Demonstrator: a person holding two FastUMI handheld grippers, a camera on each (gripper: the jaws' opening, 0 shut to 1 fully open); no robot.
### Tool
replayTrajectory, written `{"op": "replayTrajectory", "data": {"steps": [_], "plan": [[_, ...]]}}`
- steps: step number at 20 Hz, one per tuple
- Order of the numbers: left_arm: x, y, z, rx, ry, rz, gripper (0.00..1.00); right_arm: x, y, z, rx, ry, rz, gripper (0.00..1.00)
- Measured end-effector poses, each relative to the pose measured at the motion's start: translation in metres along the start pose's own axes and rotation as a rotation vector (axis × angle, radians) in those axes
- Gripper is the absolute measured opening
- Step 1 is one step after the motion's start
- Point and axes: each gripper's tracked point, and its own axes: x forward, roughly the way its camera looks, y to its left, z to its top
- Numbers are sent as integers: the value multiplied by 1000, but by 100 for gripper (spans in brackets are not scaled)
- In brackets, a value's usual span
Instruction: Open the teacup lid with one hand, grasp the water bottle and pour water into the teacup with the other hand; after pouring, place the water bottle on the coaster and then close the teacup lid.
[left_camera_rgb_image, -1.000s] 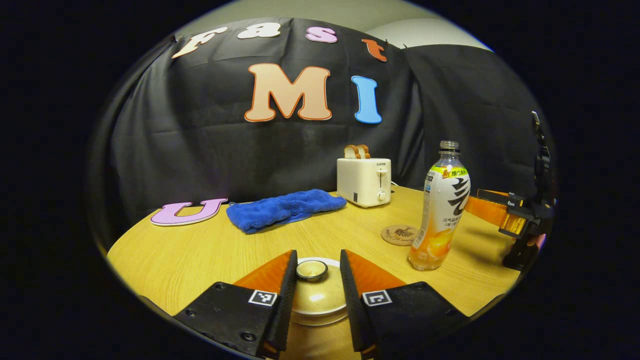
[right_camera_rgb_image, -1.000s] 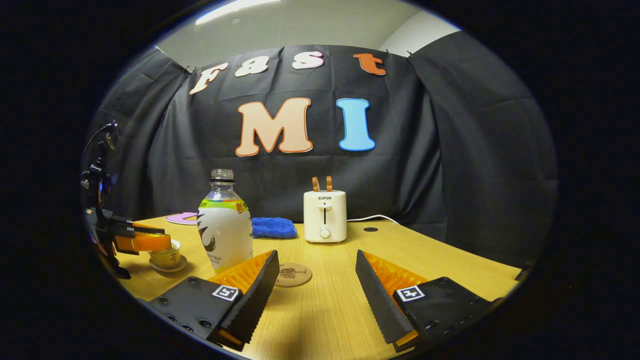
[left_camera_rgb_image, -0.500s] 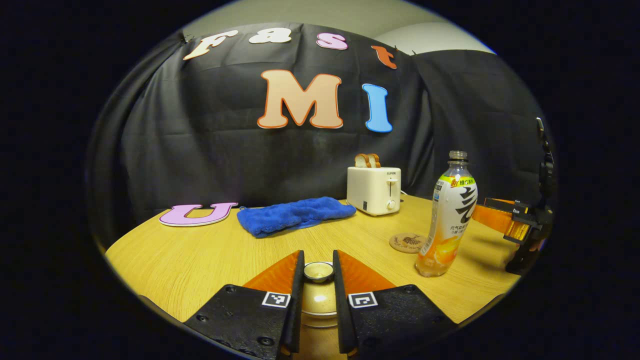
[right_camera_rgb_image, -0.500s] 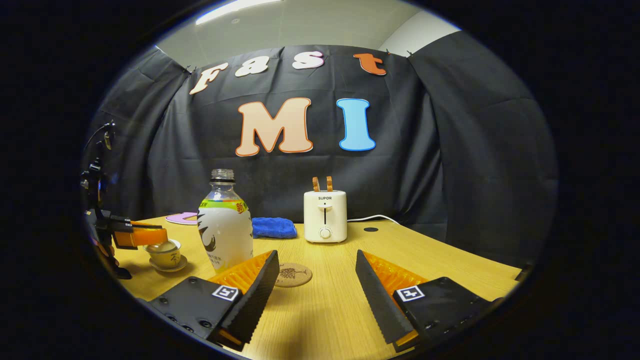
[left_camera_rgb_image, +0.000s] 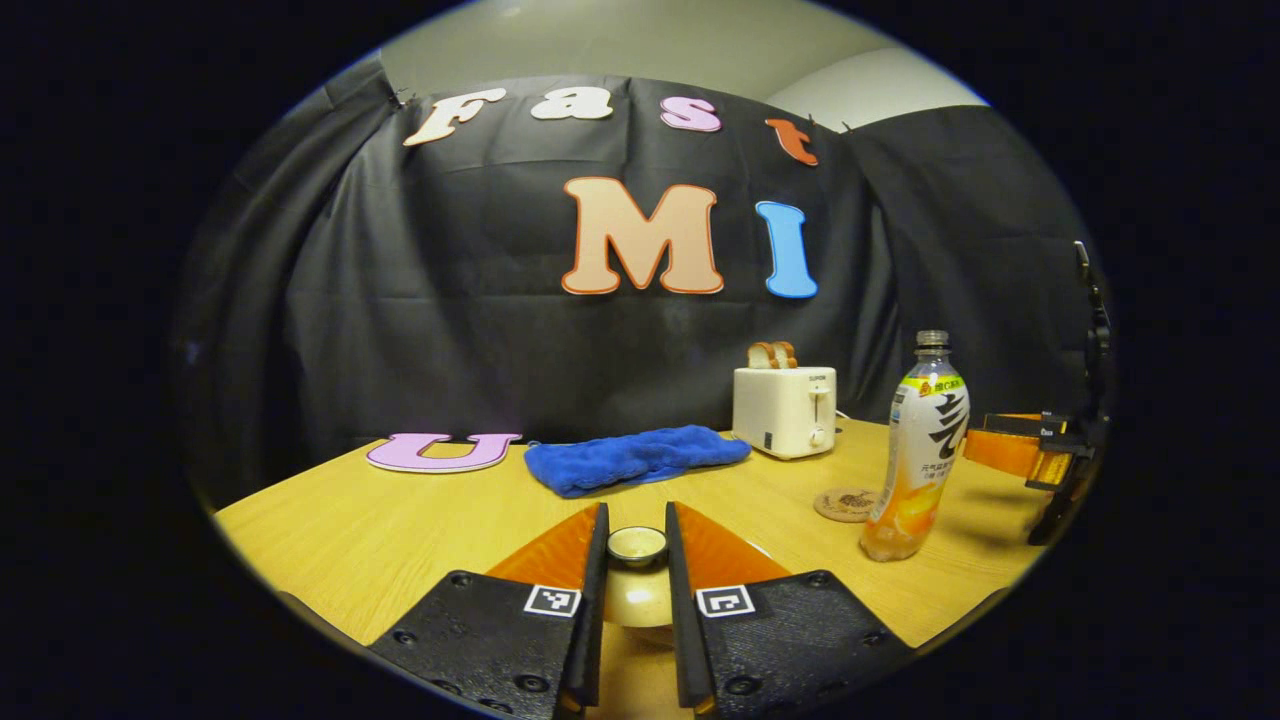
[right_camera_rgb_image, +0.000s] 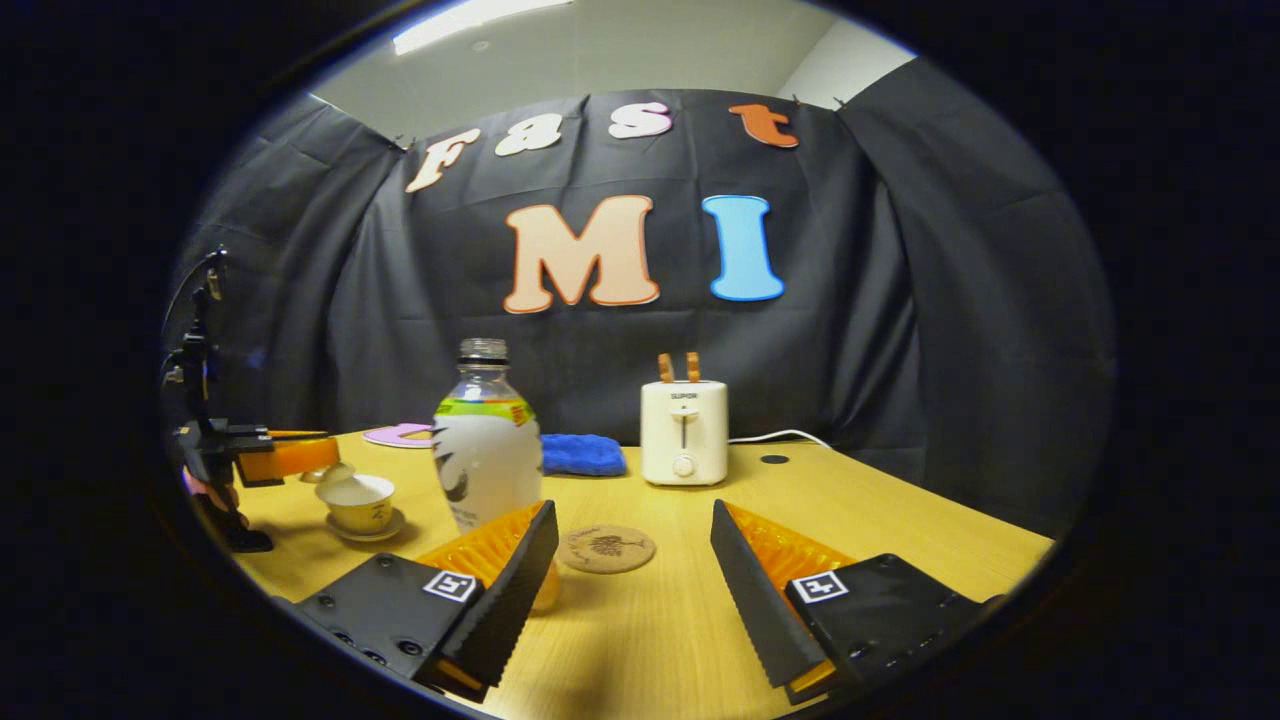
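Left gripper (left_camera_rgb_image: 636, 560) fingers pinch the lid (left_camera_rgb_image: 637, 545); right gripper (right_camera_rgb_image: 632, 560) fingers wide apart.

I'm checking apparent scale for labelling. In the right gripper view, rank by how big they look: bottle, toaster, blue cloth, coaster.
1. Clear plastic water bottle, though nearest the camera.
2. White toaster.
3. Round cork coaster and folded blue cloth: too alike to rank.

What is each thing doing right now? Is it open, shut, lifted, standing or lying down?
Lid: off the cup, lifted, held by its knob.
Teacup: open, on its saucer.
Bottle: upright on the table, no cap, not held.
Coaster: flat, bare.
Toaster: bread sticking up in its slots.
Blue cloth: lying crumpled.
Left gripper: shut on the lid.
Right gripper: open, beside the bottle.
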Motion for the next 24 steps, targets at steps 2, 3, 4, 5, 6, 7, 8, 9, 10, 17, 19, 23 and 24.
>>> {"op": "replayTrajectory", "data": {"steps": [2, 3, 4, 5, 6, 7, 8, 9, 10, 17, 19, 23, 24], "plan": [[-8, 16, 0, 1, -1, 49, 27, -1, 21, -1, 4, 4, 109, 94], [-11, 25, -1, 1, 2, 75, 27, -3, 25, -2, 5, 6, 139, 100], [-15, 33, -1, 2, 2, 98, 27, -3, 28, -2, 6, 9, 155, 94], [-20, 41, 0, 4, 1, 118, 28, -4, 30, -3, 7, 12, 168, 94], [-25, 50, -1, 3, 2, 140, 27, -4, 33, -3, 8, 11, 179, 100], [-29, 60, 0, 5, 1, 163, 27, -4, 36, -3, 8, 13, 186, 94], [-33, 69, -1, 5, 2, 189, 28, -2, 39, -4, 9, 13, 195, 94], [-37, 77, -1, 6, 3, 213, 27, -2, 43, -4, 9, 17, 203, 94], [-39, 84, -1, 7, 2, 230, 27, 0, 48, -5, 10, 23, 215, 94], [-45, 98, -1, 7, 3, 250, 27, 17, 78, -21, -10, 109, 248, 94], [-45, 99, -2, 7, 3, 248, 27, 22, 80, -22, -14, 122, 230, 94], [-45, 103, -1, 7, 3, 250, 27, 31, 80, -24, -8, 127, 179, 98], [-44, 102, -2, 7, 3, 250, 27, 34, 81, -24, -9, 128, 173, 98]]}}
